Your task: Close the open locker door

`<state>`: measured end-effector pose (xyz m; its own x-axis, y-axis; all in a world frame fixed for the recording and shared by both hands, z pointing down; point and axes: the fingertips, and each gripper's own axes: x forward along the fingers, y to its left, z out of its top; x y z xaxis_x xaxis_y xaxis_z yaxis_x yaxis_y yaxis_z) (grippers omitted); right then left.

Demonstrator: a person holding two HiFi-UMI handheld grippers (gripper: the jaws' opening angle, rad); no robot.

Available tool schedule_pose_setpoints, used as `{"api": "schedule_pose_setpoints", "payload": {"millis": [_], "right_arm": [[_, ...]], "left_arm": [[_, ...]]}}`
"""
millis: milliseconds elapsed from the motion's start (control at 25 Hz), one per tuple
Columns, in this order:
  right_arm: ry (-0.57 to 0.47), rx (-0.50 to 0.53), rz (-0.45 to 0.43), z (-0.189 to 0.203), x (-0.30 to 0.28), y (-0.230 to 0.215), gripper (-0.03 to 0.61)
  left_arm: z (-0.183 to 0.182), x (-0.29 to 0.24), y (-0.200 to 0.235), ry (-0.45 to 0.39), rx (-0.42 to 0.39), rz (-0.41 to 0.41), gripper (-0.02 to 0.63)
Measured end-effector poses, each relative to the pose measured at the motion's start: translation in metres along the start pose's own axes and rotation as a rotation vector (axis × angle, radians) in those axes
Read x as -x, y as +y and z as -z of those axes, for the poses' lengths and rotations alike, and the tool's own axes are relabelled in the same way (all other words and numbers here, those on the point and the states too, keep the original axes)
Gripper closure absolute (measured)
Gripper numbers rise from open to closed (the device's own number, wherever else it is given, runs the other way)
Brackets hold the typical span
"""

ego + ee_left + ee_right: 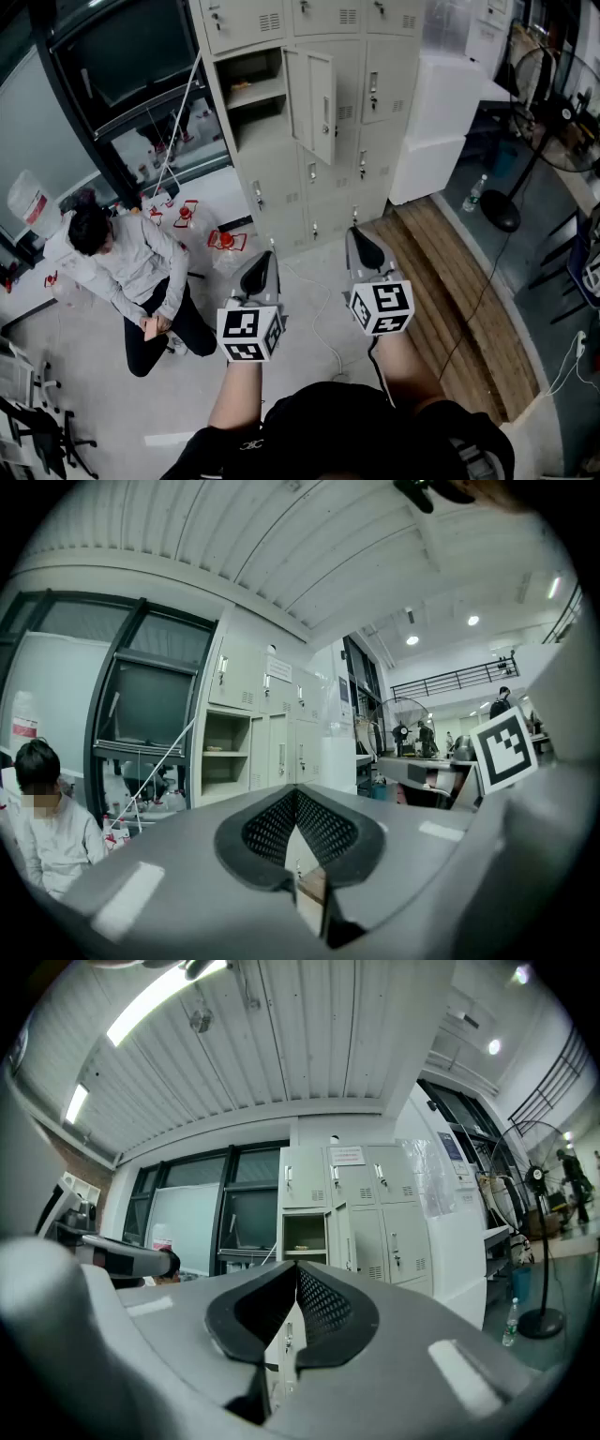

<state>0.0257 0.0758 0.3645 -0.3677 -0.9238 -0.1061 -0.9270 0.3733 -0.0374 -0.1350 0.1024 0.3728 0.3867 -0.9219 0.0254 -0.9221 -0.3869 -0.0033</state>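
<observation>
The grey locker bank (pixel 309 112) stands ahead of me in the head view. One upper door (pixel 319 101) hangs open, swung out to the right of its shelved compartment (pixel 251 92). Both grippers are held well short of the lockers, above the floor. My left gripper (pixel 266 257) is shut with nothing in it, and so is my right gripper (pixel 358 236). In the left gripper view the left gripper (pixel 296 791) points at the open compartment (pixel 225 757). In the right gripper view the right gripper (pixel 296 1269) lies below the open compartment (pixel 304 1234) and its door (pixel 339 1237).
A person (pixel 122 267) sits on the floor at the left, near red items (pixel 225 240). A white box (pixel 439 122) stands right of the lockers. A wooden platform (pixel 459 291), a standing fan (pixel 553 103) and a water bottle (pixel 475 192) are on the right.
</observation>
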Motion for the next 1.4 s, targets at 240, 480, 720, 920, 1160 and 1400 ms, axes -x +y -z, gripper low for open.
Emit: {"api": "schedule_pose_setpoints", "payload": {"millis": [240,480,720,920,1160,1400], "right_arm": [[0.002,-0.006,-0.001,-0.001,0.000,-0.011,0.566],[0.006,-0.010,-0.018,0.001,-0.004,-0.024,0.566],[0.013,-0.011,-0.045,0.003,-0.008,-0.046,0.566],[0.025,-0.020,-0.066,0.008,-0.013,-0.066,0.566],[0.022,-0.027,-0.074,0.006,-0.026,-0.079,0.566],[0.004,-0.025,-0.067,0.009,-0.044,-0.091,0.566]], "left_arm": [[0.000,-0.007,-0.007,0.003,-0.005,-0.002,0.614],[-0.001,-0.018,-0.018,0.004,-0.012,-0.016,0.614],[-0.001,-0.036,-0.035,0.001,-0.011,-0.038,0.614],[0.003,-0.047,-0.051,0.001,-0.011,-0.054,0.614],[0.000,-0.065,-0.054,-0.002,-0.020,-0.056,0.614],[-0.001,-0.087,-0.051,-0.023,-0.031,-0.046,0.614]]}}
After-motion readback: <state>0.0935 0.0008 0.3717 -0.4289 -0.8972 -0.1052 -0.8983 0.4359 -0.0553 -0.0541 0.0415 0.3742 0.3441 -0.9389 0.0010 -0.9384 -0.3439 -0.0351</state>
